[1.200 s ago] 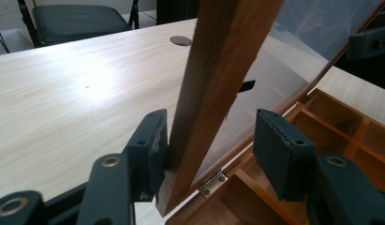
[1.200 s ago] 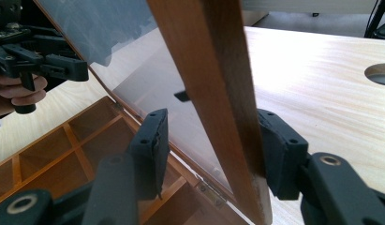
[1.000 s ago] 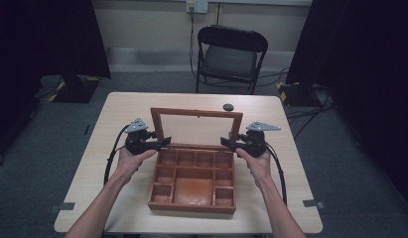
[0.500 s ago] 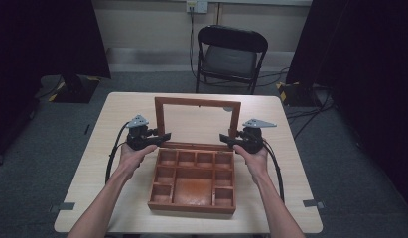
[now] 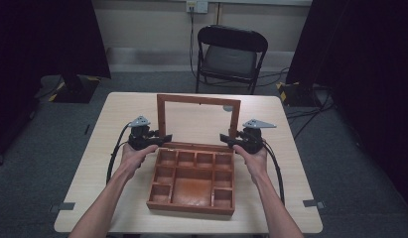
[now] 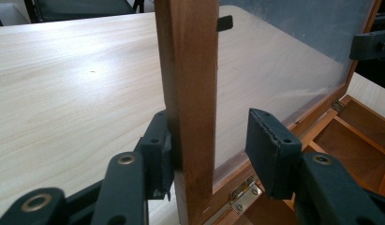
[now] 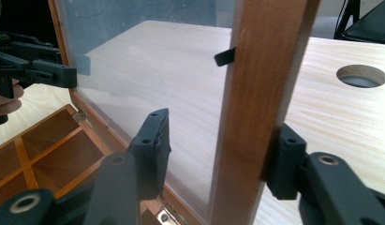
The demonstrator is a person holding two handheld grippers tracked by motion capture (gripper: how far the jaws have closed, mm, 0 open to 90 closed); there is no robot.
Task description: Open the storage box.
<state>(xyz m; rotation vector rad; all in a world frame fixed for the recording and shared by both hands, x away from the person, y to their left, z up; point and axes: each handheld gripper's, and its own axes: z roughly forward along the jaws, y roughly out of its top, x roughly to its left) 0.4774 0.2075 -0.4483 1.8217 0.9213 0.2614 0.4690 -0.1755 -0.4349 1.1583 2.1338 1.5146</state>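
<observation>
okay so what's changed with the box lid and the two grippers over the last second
The glass-paned wooden lid of the brown compartmented wooden box swung up further, from leaning toward the person to roughly upright. The left gripper and right gripper rose with its side rails, jaws straddling them, open. The box and pale wooden table stayed put.

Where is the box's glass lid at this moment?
In the high view the glass lid stands raised at the far edge of the wooden box, mid-table, its side rails between the left hand-held gripper and right hand-held gripper.
</observation>
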